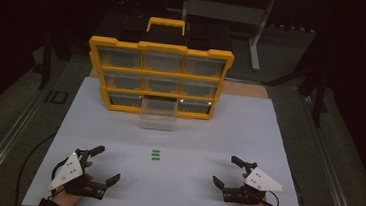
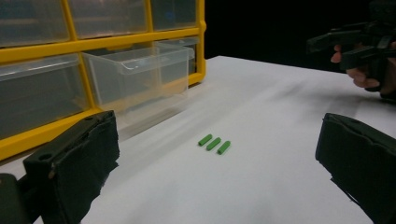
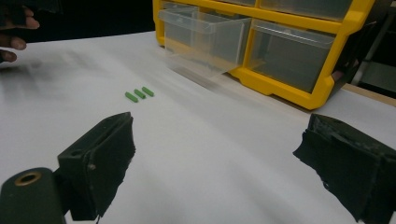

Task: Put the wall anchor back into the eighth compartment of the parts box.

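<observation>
Lying side by side on the white table point(image 1: 248, 134), three small green pegs point(image 1: 155, 154) sit about midway between my two grippers, near the middle of the near half. From the left gripper view the pegs point(image 2: 214, 143) look like short, smooth, bright green cylinders, parallel and just apart from one another, none stacked. I see the same row from the right gripper view point(image 3: 139, 94), lying flat on the bare surface.

Beyond them, farther from me, one clear drawer point(image 1: 158, 114) is pulled out of the bottom row, middle slot, of a yellow organizer point(image 1: 159, 74) with three rows of three clear drawers and a handle on top. I cannot tell whether anything is in the drawer. The pegs lie near its front but well clear of it.

My left gripper point(image 1: 101, 165) rests at the near left of the table, jaws spread wide, nothing between them. My right gripper point(image 1: 226, 171) rests at the near right, jaws also spread and empty. Both are well apart from the pegs.
</observation>
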Available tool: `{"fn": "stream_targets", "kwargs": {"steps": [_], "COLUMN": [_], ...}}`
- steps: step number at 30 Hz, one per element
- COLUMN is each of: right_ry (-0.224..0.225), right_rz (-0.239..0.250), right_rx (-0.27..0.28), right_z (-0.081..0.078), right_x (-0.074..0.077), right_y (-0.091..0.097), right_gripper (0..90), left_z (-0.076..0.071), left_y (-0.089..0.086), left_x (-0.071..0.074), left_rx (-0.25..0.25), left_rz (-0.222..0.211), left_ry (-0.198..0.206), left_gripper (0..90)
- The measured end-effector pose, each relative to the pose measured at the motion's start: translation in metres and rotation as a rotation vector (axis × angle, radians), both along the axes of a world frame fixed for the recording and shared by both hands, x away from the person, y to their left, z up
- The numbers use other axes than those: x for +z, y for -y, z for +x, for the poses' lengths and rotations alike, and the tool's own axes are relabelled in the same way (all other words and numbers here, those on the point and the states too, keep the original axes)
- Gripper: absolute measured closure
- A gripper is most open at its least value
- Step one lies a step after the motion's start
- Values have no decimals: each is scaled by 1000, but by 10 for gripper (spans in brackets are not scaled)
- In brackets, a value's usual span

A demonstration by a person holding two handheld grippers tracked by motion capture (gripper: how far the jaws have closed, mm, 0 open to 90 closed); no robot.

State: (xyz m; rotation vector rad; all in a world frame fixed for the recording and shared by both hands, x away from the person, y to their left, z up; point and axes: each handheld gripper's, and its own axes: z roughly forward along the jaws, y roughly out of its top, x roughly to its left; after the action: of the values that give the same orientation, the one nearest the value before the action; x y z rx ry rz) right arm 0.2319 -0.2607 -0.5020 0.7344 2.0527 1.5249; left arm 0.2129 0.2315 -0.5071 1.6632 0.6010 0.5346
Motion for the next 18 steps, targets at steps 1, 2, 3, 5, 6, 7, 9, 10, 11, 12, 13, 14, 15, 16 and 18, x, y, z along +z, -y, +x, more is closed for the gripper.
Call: {"fn": "stream_targets", "kwargs": {"steps": [1,2,3,5,6,7,9,10,11,12,13,14,15,16,18], "right_ry": [1,6,11,20,21,19,16,17,17,16,18,21,21,21,25], "right_rz": [2,-2,-6,1,3,4,5,3,1,0,-1,-4,-6,-7,-6], "right_rx": [-1,-2,-6,-8,-11,-13,-10,-8,-7,-1,1,3,4,6,5], "right_z": [0,0,0,-1,-1,-1,0,0,0,-1,-1,-1,-2,-2,-2], "right_x": [0,0,0,1,1,1,0,0,0,0,0,1,1,1,2], "right_y": [0,-1,-1,0,0,0,0,0,-1,-1,-2,-2,-3,-3,-3], "right_gripper": [91,91,91,91,91,91,91,91,91,91,91,91,91,91,91], "left_z": [0,0,0,0,0,0,0,0,0,0,0,0,0,0,0], "left_y": [0,0,0,0,0,0,1,1,1,1,1,2,2,2,3], "left_x": [0,0,0,0,0,0,0,0,-1,-1,-1,-1,0,0,3], "left_rx": [4,7,7,3,2,-2,-3,-5,-9,-12,-11,-12,-13,-10,-3], "left_rz": [-1,4,4,0,7,7,8,8,8,8,11,17,31,42,67], "left_ry": [1,7,9,2,2,-2,-2,-4,-7,-11,-11,-7,0,4,-1], "left_gripper": [0,0,0,0,0,0,0,0,0,0,0,0,0,0,0]}}
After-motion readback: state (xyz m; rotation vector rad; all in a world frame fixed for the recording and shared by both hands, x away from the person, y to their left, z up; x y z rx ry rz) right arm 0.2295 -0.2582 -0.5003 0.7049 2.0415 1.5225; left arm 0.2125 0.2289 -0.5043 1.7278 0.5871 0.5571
